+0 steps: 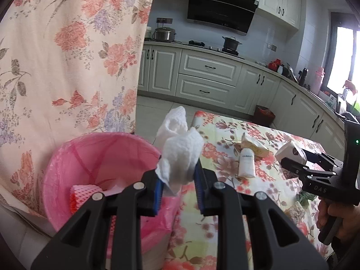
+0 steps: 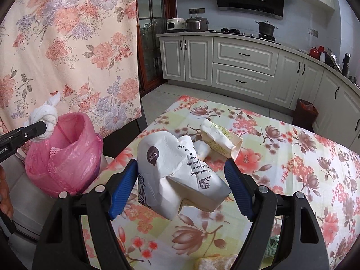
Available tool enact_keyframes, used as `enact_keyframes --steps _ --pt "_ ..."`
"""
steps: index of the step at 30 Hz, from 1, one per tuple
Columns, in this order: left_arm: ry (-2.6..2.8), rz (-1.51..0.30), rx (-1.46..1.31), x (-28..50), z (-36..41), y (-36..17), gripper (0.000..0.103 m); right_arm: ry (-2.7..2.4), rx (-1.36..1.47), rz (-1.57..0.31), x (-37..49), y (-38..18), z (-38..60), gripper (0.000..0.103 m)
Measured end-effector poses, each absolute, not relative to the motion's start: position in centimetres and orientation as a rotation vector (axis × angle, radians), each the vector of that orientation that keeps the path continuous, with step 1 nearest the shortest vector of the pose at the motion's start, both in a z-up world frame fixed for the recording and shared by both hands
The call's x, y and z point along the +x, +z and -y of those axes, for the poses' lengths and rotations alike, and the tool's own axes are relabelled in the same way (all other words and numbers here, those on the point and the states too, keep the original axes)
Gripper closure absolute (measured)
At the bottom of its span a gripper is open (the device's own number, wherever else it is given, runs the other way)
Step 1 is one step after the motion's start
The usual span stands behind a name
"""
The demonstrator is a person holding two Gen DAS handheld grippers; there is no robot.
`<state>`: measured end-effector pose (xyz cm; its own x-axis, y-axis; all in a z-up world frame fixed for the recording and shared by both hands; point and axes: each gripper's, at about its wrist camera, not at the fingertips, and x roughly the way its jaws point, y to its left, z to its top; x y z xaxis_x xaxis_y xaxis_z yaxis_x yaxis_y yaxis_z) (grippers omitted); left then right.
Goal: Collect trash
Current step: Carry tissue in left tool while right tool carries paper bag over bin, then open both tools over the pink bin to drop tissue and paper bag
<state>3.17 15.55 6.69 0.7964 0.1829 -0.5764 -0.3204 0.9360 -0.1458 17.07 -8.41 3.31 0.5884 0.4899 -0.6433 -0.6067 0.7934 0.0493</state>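
Left wrist view: left gripper, jaws narrow, clamped on a crumpled white tissue held above the table edge, just beside the bin. Bin lined with a pink bag, standing left of the table against a floral curtain; pink foam net inside it. Table with floral cloth; small white bottle and crumpled wrapper lying near its middle. Right gripper at the right edge, carrying a white carton. Right wrist view: right gripper, jaws wide, closed on the crushed white carton, raised over the table. Wrapper behind it on the cloth. Bin at left; left gripper with the tissue at its rim.
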Motion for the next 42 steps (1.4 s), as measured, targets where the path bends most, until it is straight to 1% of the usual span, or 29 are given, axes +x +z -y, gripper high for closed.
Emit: enact_keyframes --steps 15,26,33,34,35,36,38,39,40,42 --pt "0.429 -0.543 -0.289 -2.5 -22.8 7.8 0.079 0.807 -0.211 -0.642 14.7 6.8 -2.7 0.028" --pt "0.488 -0.534 -0.316 -4.7 -25.7 7.5 0.078 0.912 -0.250 -0.612 12.7 8.3 -10.2 0.027" --pt "0.499 -0.530 -0.320 -5.1 -26.3 7.6 0.078 0.956 -0.266 -0.592 12.2 8.7 -13.2 0.027" --pt "0.499 -0.529 -0.320 -5.1 -26.3 7.6 0.078 0.960 -0.269 -0.589 12.2 8.7 -13.4 0.025" --pt "0.500 -0.530 -0.320 -5.0 -26.3 7.5 0.078 0.966 -0.268 -0.589 12.2 8.8 -13.6 0.019" --pt "0.500 -0.530 -0.321 -5.0 -26.3 7.5 0.078 0.968 -0.266 -0.586 12.2 8.8 -13.7 0.017" --pt "0.501 -0.532 -0.321 -5.1 -26.2 7.5 0.068 0.962 -0.271 -0.577 12.2 8.8 -13.9 0.017" --pt "0.505 -0.529 -0.318 -5.2 -26.0 7.5 0.053 0.961 -0.271 -0.577 12.3 8.7 -13.9 0.017" --pt "0.503 -0.525 -0.320 -5.2 -25.9 7.5 0.050 0.959 -0.271 -0.579 12.3 8.7 -13.9 0.017" --pt "0.500 -0.528 -0.321 -5.1 -25.8 7.4 0.050 0.950 -0.270 -0.583 12.5 8.5 -13.6 0.017"
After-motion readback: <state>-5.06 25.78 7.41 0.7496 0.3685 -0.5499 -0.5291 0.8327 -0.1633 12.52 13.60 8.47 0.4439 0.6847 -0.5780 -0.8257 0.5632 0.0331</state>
